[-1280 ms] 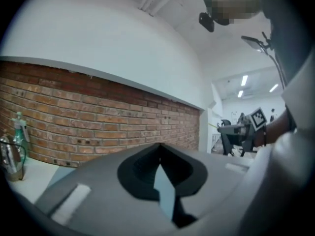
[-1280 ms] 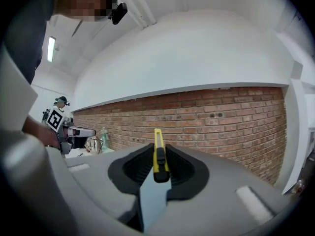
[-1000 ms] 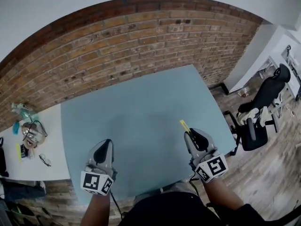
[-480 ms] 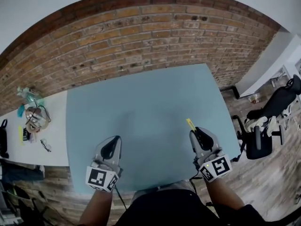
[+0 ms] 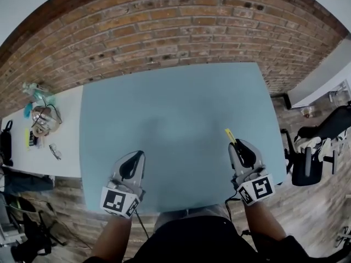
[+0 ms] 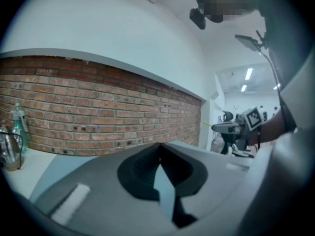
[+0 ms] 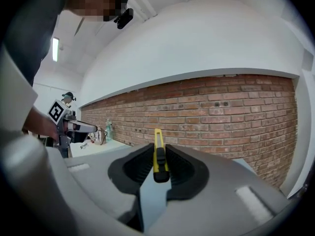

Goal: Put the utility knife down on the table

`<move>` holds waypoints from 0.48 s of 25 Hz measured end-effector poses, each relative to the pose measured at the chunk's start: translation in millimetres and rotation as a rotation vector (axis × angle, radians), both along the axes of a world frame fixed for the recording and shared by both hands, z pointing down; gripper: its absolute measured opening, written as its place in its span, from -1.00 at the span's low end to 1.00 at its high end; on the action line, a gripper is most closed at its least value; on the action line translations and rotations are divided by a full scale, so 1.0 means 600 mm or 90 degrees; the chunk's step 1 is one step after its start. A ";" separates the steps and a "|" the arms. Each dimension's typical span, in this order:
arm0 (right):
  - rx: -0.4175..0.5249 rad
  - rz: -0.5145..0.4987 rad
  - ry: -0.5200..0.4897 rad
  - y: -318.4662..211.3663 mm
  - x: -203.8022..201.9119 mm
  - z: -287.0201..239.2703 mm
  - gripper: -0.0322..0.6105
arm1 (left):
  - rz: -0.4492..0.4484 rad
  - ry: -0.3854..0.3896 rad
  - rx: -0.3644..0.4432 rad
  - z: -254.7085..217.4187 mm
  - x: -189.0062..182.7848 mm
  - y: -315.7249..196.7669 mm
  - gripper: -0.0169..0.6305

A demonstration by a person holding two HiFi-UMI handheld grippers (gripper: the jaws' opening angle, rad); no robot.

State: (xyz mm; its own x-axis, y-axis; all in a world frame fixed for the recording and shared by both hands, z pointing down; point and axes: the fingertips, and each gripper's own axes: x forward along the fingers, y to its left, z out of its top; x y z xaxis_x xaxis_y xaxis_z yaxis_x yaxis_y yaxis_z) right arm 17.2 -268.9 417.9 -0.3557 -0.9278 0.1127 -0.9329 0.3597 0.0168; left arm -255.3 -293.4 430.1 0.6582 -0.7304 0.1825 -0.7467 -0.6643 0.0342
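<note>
Head view overlooks the table (image 5: 175, 119); gripper views (low, level) share the brick wall (image 6: 98, 112).

utility knife (image 5: 230, 136) in the right gripper (image 5: 236, 146) over the table (image 5: 164, 114), left gripper (image 5: 136, 156) to its left.

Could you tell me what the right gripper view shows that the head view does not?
Only the right gripper view shows the right gripper with its jaws shut on the yellow utility knife, and the knife's black slider. Only the head view shows the whole blue table and the black chair beside it. Both show the knife's yellow end, the left gripper and the brick wall.
</note>
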 end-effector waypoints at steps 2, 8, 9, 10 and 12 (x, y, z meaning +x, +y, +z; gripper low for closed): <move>-0.008 -0.001 0.000 -0.003 0.001 0.011 -0.66 | -0.003 -0.002 -0.007 0.009 -0.001 -0.002 -0.93; -0.027 -0.006 0.002 -0.010 0.004 0.037 -0.66 | -0.011 -0.014 -0.026 0.028 0.001 -0.009 -0.93; -0.031 -0.006 0.002 -0.009 0.005 0.043 -0.66 | -0.010 -0.019 -0.027 0.029 0.003 -0.010 -0.94; -0.036 -0.005 0.000 -0.009 0.006 0.050 -0.66 | -0.009 -0.025 -0.027 0.031 0.005 -0.011 -0.93; -0.046 -0.004 -0.009 -0.010 0.007 0.066 -0.66 | -0.010 -0.033 -0.029 0.036 0.003 -0.013 -0.93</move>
State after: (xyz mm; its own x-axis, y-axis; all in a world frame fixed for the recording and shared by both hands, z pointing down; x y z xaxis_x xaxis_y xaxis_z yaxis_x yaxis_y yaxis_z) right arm 21.4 -275.2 457.3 -0.3631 -0.9154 0.1739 -0.9307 0.3650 -0.0219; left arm -253.4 -301.1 451.5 0.6355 -0.7309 0.2487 -0.7586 -0.6511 0.0250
